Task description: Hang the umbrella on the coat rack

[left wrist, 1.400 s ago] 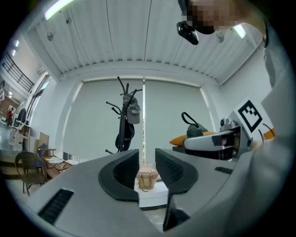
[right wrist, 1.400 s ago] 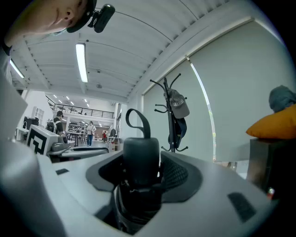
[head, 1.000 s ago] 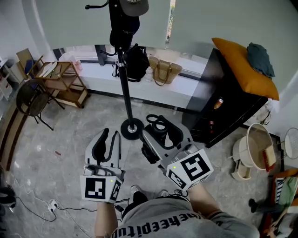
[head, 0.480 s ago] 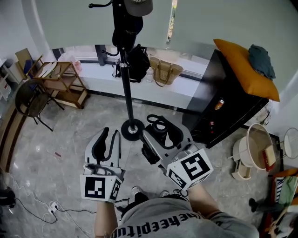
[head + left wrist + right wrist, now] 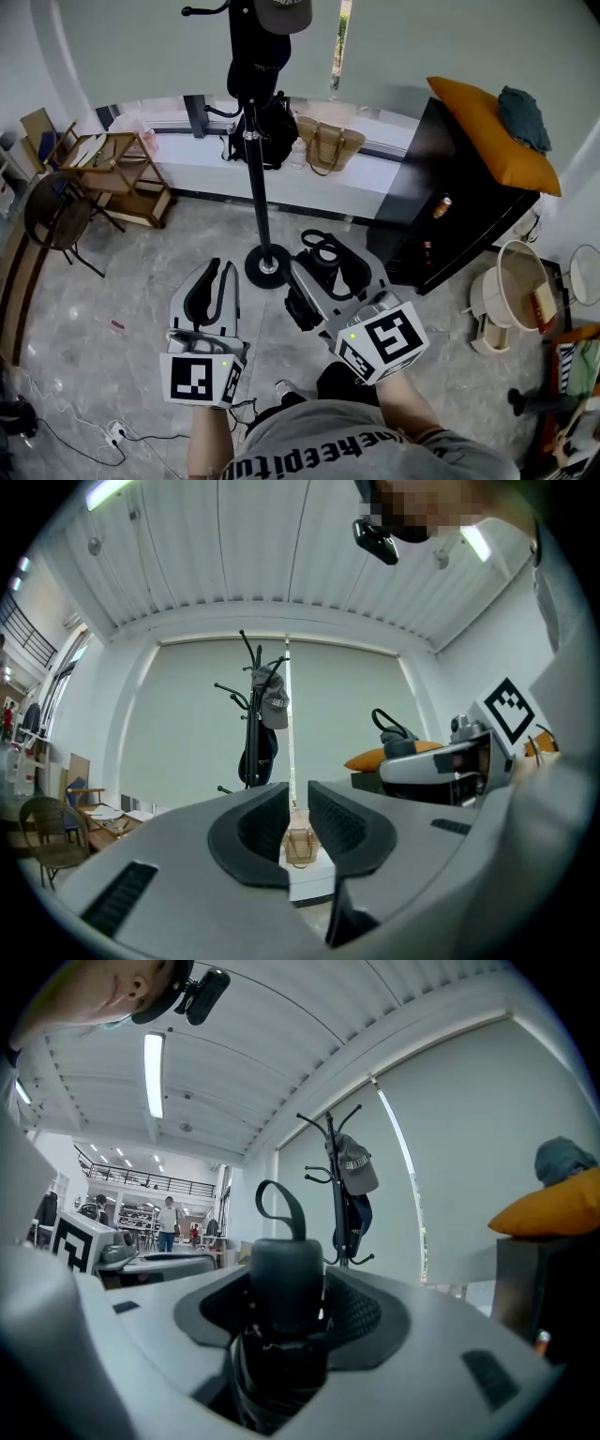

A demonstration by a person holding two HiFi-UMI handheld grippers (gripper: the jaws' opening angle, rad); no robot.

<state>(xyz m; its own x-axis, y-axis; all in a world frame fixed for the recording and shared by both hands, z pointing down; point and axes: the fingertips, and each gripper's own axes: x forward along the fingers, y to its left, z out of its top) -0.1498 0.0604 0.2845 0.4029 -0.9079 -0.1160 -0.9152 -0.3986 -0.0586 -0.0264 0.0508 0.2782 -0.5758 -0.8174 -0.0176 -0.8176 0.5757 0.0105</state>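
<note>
The job is not done yet, I think, because the umbrella [image 5: 285, 1274] is not on the coat rack [image 5: 255, 178]. The umbrella is folded up and sits in the right gripper [image 5: 330, 279]. The jaws of that gripper are closed tight on its dark handle, and the wrist strap [image 5: 279, 1206] sticks up in a loop above them. The left gripper [image 5: 219, 279] has its jaws almost together, with only a thin slit between them, and it holds nothing. Both grippers are low and near the person, just in front of the round foot of the rack [image 5: 267, 268]. What is left is to lift the umbrella up to a hook and slip the loop over it. A cap [image 5: 281, 11] sits at the top of the rack and a black bag [image 5: 272, 127] hangs lower down, so those spots are taken. A bare hook [image 5: 202, 10] pokes out on the left near the top. There is open floor [image 5: 150, 281] between the person and the rack. The black cabinet [image 5: 450, 206] stands near on the right, so a wide swing that way could bump its edge. The wooden shelf [image 5: 117, 169] and the chair [image 5: 52, 206] are well apart on the left.
</note>
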